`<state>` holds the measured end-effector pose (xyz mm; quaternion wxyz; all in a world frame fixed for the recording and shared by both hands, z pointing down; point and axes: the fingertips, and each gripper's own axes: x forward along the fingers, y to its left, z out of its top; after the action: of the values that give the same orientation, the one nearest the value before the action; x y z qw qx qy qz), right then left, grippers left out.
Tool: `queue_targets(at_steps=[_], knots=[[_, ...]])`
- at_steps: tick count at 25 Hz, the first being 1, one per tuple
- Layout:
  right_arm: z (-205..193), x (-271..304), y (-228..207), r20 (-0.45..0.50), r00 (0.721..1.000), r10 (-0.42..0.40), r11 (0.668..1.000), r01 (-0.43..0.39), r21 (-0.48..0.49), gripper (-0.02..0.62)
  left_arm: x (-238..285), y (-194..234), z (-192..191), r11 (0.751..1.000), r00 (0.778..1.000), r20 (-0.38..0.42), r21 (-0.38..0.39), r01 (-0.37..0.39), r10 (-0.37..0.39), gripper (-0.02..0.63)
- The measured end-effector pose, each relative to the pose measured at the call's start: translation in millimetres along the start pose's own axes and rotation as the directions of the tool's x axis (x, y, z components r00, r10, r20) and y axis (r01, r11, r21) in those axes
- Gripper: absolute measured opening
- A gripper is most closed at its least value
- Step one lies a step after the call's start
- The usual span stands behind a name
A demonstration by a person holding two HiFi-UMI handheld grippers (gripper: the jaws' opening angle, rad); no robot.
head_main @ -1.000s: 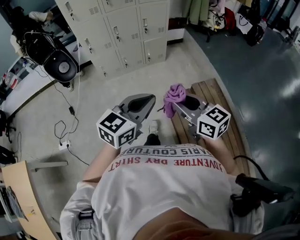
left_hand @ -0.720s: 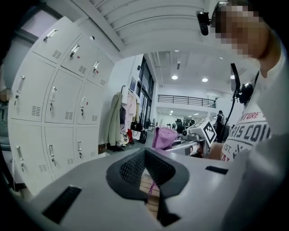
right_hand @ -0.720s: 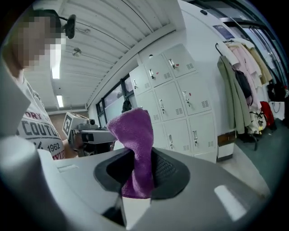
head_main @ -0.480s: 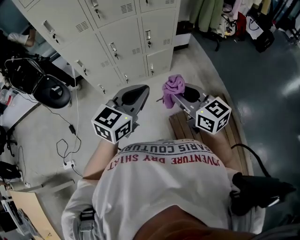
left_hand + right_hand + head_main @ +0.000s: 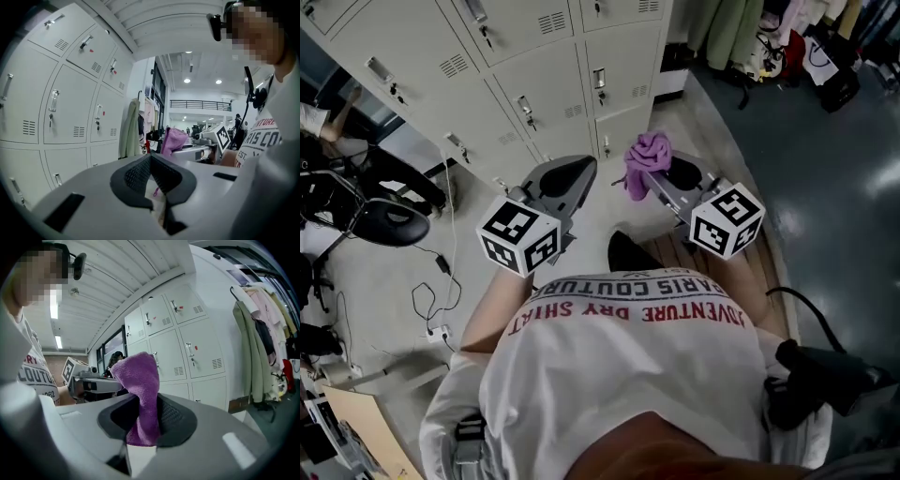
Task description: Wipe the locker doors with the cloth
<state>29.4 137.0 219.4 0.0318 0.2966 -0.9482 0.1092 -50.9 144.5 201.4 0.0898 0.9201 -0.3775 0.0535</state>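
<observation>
A purple cloth is pinched upright in my right gripper, whose jaws are shut on it. My left gripper is held beside it at about the same height, jaws shut with nothing between them. The purple cloth also shows from the left gripper view, off to its right. Grey locker doors with small handles and vents stand just ahead of both grippers; neither gripper touches them.
A wooden bench lies on the floor at my right. A black office chair and cables are at the left. Coats hang on a rack right of the lockers. Another person sits far left.
I have stepped closer to the lockers; they fill more of the head view now. Both grippers rose slightly and moved forward together, with the cloth still held in the right one.
</observation>
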Motion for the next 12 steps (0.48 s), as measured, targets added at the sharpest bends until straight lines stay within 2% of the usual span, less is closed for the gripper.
queue_targets(at_steps=[7,12], knots=[[2,65,-75,-0.009,0.999,0.034,0.999,-0.034,0.012,0.084,67,70,-14,0.999,0.999,-0.043,-0.044,-0.02,0.018,0.0],[-15,108,-141,-0.043,0.999,0.031,0.998,-0.029,0.046,0.084,121,129,-22,0.996,0.997,-0.055,-0.067,-0.06,0.056,0.0]])
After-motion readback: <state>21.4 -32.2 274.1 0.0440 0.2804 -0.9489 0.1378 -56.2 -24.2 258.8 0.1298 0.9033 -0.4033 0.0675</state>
